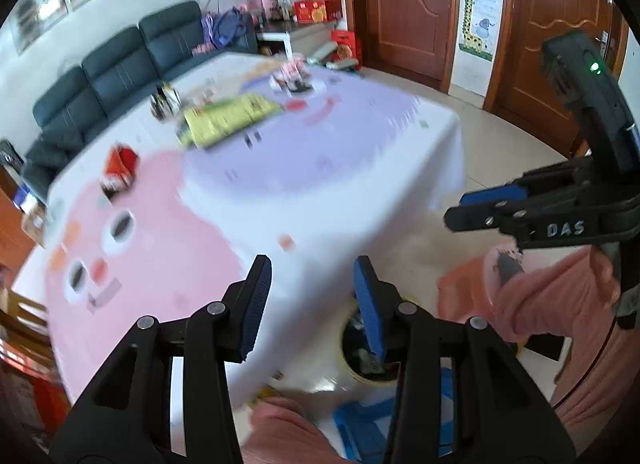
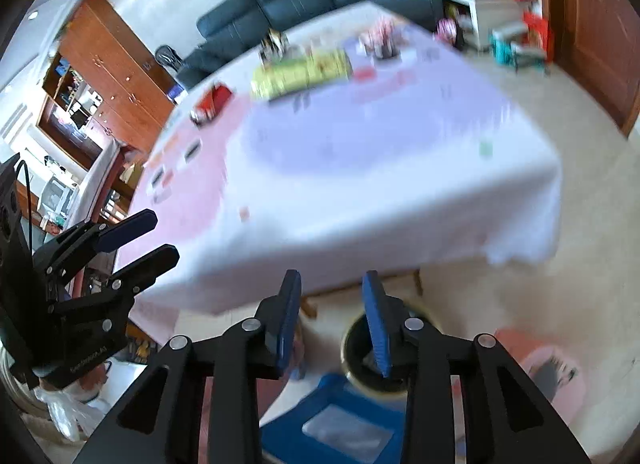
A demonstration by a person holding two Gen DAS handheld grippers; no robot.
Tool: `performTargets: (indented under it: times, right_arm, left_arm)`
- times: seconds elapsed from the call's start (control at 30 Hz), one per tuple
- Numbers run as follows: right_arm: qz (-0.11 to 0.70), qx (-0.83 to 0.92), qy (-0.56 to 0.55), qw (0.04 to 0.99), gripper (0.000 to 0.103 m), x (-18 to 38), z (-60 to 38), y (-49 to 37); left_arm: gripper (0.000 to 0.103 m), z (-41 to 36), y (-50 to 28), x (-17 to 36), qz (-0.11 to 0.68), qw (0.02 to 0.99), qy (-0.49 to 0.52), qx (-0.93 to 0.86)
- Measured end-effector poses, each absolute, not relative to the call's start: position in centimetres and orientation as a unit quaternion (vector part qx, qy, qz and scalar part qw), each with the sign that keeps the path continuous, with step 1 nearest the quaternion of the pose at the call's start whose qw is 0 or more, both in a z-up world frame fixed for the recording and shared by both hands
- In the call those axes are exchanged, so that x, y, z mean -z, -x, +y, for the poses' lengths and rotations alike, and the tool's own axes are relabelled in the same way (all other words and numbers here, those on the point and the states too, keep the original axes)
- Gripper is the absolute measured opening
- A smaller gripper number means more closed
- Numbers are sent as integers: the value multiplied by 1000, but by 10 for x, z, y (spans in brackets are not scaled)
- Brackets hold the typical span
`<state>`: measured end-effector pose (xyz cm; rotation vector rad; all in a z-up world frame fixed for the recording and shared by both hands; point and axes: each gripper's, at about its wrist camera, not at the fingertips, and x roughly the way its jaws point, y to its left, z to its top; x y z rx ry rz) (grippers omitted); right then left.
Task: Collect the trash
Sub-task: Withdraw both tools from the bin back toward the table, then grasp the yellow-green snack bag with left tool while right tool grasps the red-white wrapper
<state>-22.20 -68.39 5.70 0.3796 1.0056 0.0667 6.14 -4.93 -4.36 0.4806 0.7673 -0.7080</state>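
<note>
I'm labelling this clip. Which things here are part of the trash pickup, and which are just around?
Job: yellow-green wrapper; red packet; trash bin; left gripper and right gripper, both empty.
Around: sofa; doors; tablecloth; blue bin.

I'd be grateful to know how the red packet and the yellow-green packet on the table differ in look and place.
The red packet is small and crumpled-looking; the yellow-green packet is larger and lies flat. The red packet sits on the pink part of the tablecloth near its left edge; the yellow-green packet lies farther back, toward the middle. Both are blurred, rest on the table, and neither gripper touches them.
</note>
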Motion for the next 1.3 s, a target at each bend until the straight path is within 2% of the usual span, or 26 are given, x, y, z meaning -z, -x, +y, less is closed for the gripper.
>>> performTargets:
  times: [0.23, 0.4, 0.5, 0.8, 1.0, 1.23, 1.27, 1.3]
  right_arm:
    - [456, -24, -144, 878, 37, -121, -695, 149]
    - [443, -15, -149, 884, 52, -140, -719, 80]
    - [438, -4, -160, 884, 58, -143, -737, 36]
    - [459, 31, -213, 862, 59, -96, -793, -67]
    - [465, 38, -225, 856, 59, -65, -809, -93]
    - [480, 38, -230, 846, 59, -33, -813, -125]
    - [483, 37, -231, 844, 59, -28, -812, -130]
    - [487, 36, -232, 842, 59, -23, -812, -135]
  left_arm:
    - [39, -68, -136, -11, 360, 835, -243, 337]
    - [39, -94, -212, -26, 381, 825, -250, 335]
    - [39, -110, -251, -18, 397, 814, -260, 336]
    - [39, -158, -338, 28, 472, 749, -262, 385]
    - [39, -186, -361, 64, 461, 726, -347, 374]
    - [39, -194, -392, 87, 468, 715, -370, 365]
    - [41, -194, -396, 88, 469, 716, -365, 366]
    - [47, -194, -401, 90, 478, 713, -358, 369]
